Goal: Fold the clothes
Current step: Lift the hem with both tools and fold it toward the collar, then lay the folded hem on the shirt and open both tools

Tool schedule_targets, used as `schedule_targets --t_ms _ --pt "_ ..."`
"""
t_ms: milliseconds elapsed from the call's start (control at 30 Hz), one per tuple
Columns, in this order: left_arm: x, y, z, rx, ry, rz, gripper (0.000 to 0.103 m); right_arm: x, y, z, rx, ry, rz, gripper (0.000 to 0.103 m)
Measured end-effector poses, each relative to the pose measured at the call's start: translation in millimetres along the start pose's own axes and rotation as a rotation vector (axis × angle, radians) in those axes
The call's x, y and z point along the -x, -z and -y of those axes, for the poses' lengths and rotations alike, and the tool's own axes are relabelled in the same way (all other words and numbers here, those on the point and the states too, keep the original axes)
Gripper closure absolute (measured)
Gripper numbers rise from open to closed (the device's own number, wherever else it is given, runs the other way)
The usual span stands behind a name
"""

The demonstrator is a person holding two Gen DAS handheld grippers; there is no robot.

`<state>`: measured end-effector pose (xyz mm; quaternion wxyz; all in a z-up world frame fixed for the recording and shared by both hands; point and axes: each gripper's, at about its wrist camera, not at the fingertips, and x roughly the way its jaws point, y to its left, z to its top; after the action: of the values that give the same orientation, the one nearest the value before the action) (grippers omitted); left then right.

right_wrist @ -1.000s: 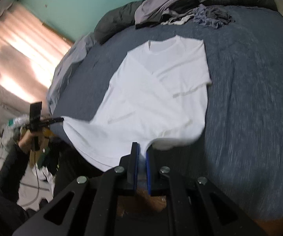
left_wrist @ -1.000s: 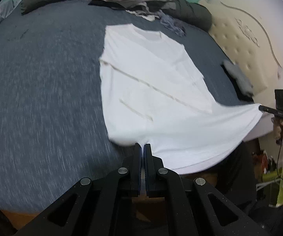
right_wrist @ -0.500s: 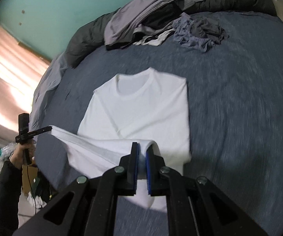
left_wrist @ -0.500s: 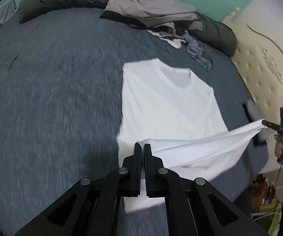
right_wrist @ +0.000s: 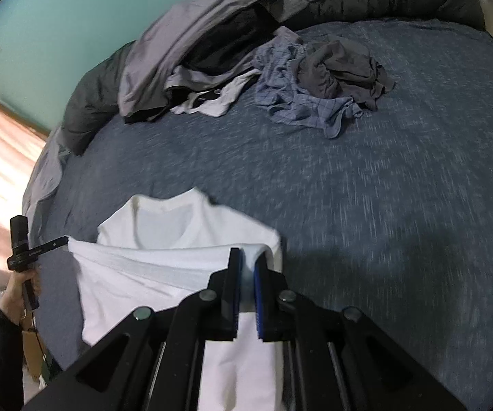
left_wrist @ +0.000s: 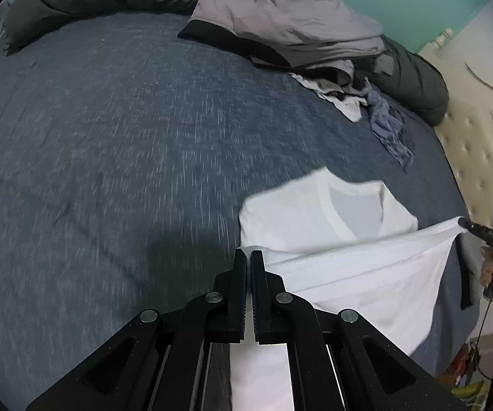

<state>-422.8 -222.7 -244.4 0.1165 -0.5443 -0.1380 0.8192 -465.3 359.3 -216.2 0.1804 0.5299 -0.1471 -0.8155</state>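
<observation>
Since the earlier frames, hem of white T-shirt (left_wrist: 359, 270) carried up toward collar, doubling the shirt. Left tongs (left_wrist: 248, 257): pinched shut on one hem corner, lower centre. Right tongs (right_wrist: 246, 260): clamped on the other corner, apparently a thicker bunch. Shirt lies on blue bed (left_wrist: 109, 157), lower right of frame. Loose clothes pile (right_wrist: 315, 78), upper frame.

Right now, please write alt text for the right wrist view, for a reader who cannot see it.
The right gripper is shut on a white T-shirt, whose hem is lifted toward the collar; the left gripper pinches the other corner. Behind, crumpled clothes lie on a blue bed.
</observation>
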Motion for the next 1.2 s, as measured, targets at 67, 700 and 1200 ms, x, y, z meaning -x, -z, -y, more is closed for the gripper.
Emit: schedule_targets --t_ms 67,700,1200 --pt "-17 -7 -6 0.018 -0.012 -0.004 0.101 -17 -4 7 0.002 -0.006 -0.008 0.097" --pt "-6 16 -17 0.021 -0.032 0.105 0.072 -8 13 20 -0.018 0.01 0.183 0.048" --pt "-58 68 18 -0.222 -0.086 -0.036 0.072 -92 80 -35 0.376 0.155 -0.054 0.055"
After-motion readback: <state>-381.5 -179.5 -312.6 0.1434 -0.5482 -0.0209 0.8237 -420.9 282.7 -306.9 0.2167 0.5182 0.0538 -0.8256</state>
